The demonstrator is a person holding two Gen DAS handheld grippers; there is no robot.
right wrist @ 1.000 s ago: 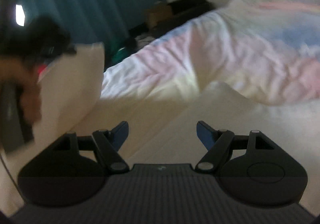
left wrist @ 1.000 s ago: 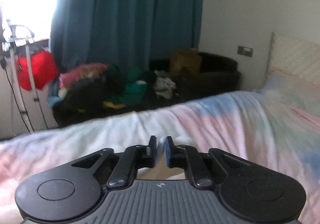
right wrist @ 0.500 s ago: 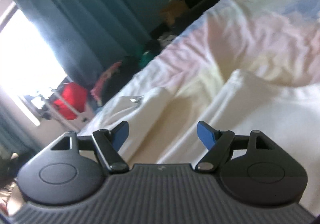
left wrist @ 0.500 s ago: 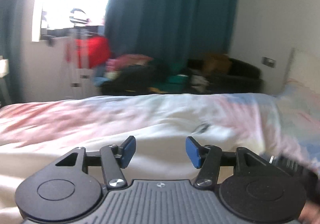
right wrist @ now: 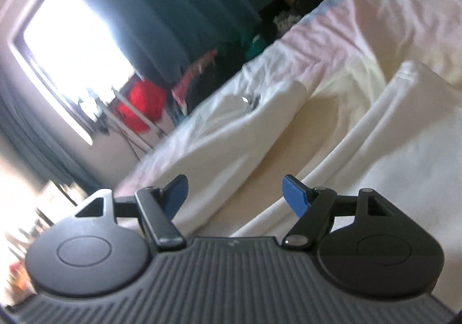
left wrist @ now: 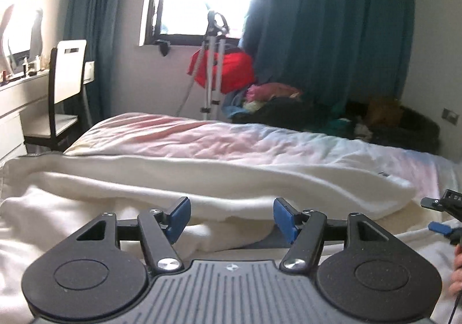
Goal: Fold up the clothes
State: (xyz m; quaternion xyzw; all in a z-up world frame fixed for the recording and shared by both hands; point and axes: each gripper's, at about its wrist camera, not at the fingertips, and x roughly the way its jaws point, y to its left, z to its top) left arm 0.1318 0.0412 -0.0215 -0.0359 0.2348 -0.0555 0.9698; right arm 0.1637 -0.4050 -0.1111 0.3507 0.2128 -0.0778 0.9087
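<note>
A cream white garment (left wrist: pixel 231 176) lies spread in long folds across the bed. My left gripper (left wrist: pixel 231 215) is open and empty, low over the garment's near folds. My right gripper (right wrist: pixel 235 194) is open and empty, tilted, just above the same cream garment (right wrist: pixel 404 133). A folded strip of the garment with a small tag (right wrist: pixel 249 98) runs away from it. The right gripper's tips (left wrist: pixel 441 214) show at the right edge of the left wrist view, near the garment's end.
The bed has a pastel pink and blue duvet (left wrist: pixel 231 142). Beyond it are a tripod stand (left wrist: pixel 212 64) with a red cloth, a pile of clothes (left wrist: pixel 277 101) on a dark sofa, teal curtains (left wrist: pixel 326 20), a bright window and a chair (left wrist: pixel 63 87) at a desk.
My left gripper opened from shut, letting go of the cloth, and swung left and down to the garment. My right gripper stayed open and tilted toward the window side.
</note>
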